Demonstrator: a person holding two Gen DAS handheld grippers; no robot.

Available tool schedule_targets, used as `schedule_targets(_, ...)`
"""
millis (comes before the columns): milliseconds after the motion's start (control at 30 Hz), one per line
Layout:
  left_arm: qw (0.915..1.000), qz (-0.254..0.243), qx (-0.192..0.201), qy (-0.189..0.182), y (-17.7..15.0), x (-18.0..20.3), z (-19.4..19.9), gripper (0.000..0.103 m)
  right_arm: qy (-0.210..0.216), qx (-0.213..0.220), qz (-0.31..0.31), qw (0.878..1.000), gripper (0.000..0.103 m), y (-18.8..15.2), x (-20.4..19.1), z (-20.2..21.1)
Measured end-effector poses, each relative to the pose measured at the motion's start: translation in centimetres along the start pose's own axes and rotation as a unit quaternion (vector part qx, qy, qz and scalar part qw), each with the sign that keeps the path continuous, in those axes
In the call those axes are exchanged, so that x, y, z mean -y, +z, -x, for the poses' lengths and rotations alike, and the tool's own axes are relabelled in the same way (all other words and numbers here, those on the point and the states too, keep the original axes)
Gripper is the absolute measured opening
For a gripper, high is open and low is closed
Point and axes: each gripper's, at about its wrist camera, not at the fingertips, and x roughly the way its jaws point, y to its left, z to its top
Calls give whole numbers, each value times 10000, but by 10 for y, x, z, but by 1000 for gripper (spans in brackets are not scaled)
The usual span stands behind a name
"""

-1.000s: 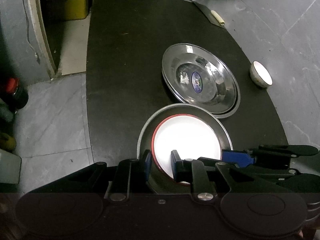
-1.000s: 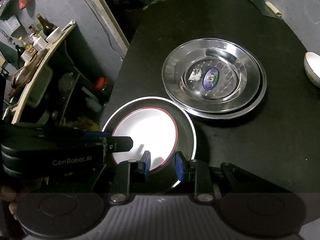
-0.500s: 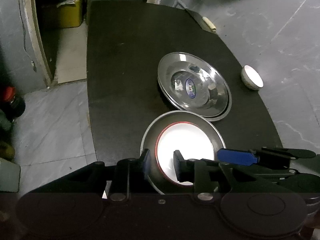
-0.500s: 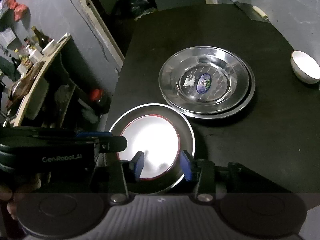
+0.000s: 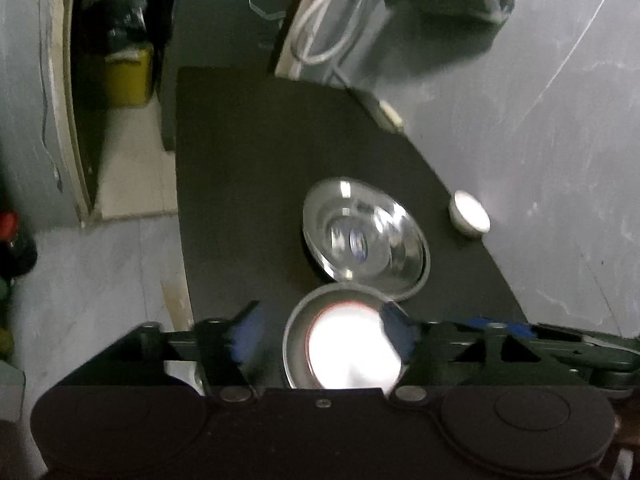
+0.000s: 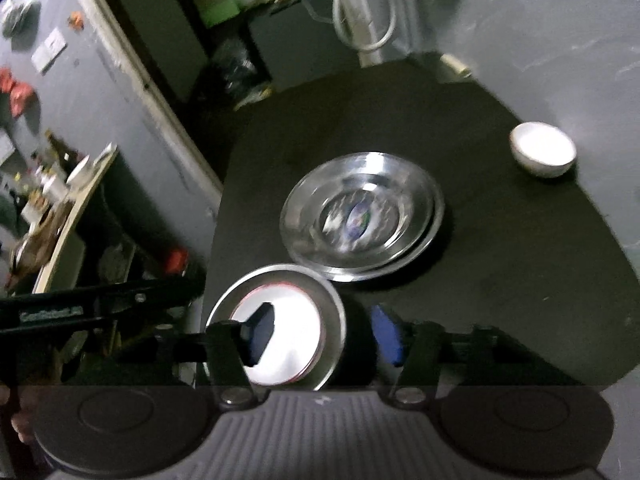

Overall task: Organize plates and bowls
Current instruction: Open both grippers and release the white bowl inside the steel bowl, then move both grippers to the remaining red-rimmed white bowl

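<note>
Progress: the white plate with a red rim lies inside a steel dish at the lower centre of both views, near the table's near edge. Just beyond it, toward frame centre, the steel plates sit stacked, their rim touching or slightly overlapping the dish. I judge these two groupings done. One item is outstanding: the white bowl stands alone by the table's right edge, well apart from the stacks, upper right in the right wrist view and centre right in the left.

Grippers: the left gripper has just been opening; its jaws stand wide to either side of the dish and the pads press on nothing. The right gripper has likewise just been opening; its jaws are wide, one pad showing over the white plate, the other over bare table to the right of the dish, with no contact evident. Neither holds anything.

Pose: both grippers point steeply down at the near stack from above it. Both views are motion-blurred. The bowl appears the likely next target.
</note>
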Motion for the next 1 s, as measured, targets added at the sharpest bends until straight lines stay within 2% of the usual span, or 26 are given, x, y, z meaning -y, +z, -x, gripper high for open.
schedule_targets(33, 9999, -39, 155, 21, 3, 2, 3, 85, -47, 82, -36, 9999, 77, 1, 3, 3)
schedule_targets(133, 9982, -173, 572, 22, 14, 5, 7, 99, -191, 345, -158, 9991, 91, 4, 12, 13)
schedule_targets(300, 9942, -306, 1028, 114, 39, 12, 4, 102, -320, 739, -417, 9959, 102, 8, 36, 25)
schedule_targets(600, 9880, -538, 1420, 286, 87, 51, -23, 102, -674, 1636, -480, 9830, 103, 16, 84, 40)
schedule_targets(700, 9840, -452, 1666, 447, 103, 66, -32, 102, -913, 1535, -416, 9830, 103, 24, 96, 34)
schedule_targets(800, 9810, -421, 1831, 476, 121, 83, -50, 102, -933, 1421, -225, 9852, 103, 31, 106, 25)
schedule_targets(900, 9808, -492, 1824, 488, 139, 102, -77, 102, -945, 1266, -119, 9874, 103, 36, 117, 13)
schedule_targets(1000, 9822, -807, 1607, 550, 150, 125, -112, 102, -886, 1052, -184, 9903, 103, 36, 133, -1)
